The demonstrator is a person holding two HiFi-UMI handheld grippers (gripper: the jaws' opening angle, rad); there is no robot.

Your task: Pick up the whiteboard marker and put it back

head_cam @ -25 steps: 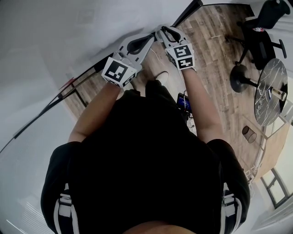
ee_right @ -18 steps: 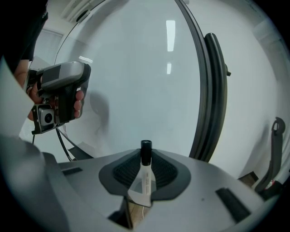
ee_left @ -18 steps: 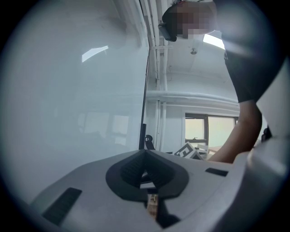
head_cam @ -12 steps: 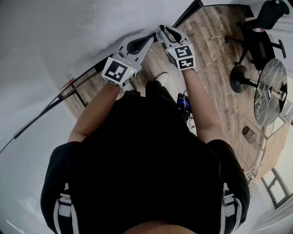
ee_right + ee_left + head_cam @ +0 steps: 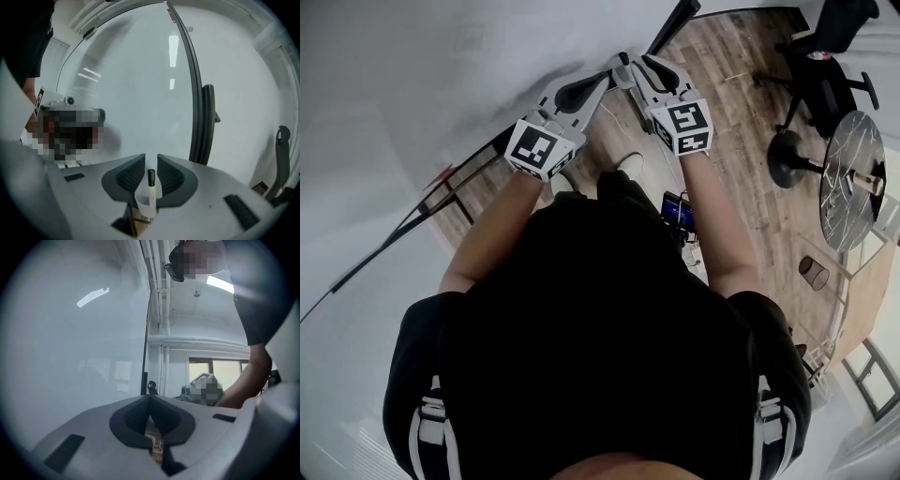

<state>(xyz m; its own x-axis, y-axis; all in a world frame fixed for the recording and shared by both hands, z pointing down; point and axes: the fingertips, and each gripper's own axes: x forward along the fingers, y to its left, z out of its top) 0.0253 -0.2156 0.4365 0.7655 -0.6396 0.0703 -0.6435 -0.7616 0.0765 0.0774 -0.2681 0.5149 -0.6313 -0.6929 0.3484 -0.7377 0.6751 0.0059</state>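
Behind both grippers stands a whiteboard. The right gripper pinches the whiteboard marker, whose black end points to 12 o'clock. At its 9 o'clock, the left gripper has its jaws pressed together on nothing.

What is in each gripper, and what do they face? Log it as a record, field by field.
left gripper: jaws together, nothing between them
right gripper: jaws closed on the whiteboard marker, black end forward
facing: whiteboard, ahead of both grippers
task stage: marker in hand, not yet put back
floor: wooden, with an office chair and a round table to the person's right
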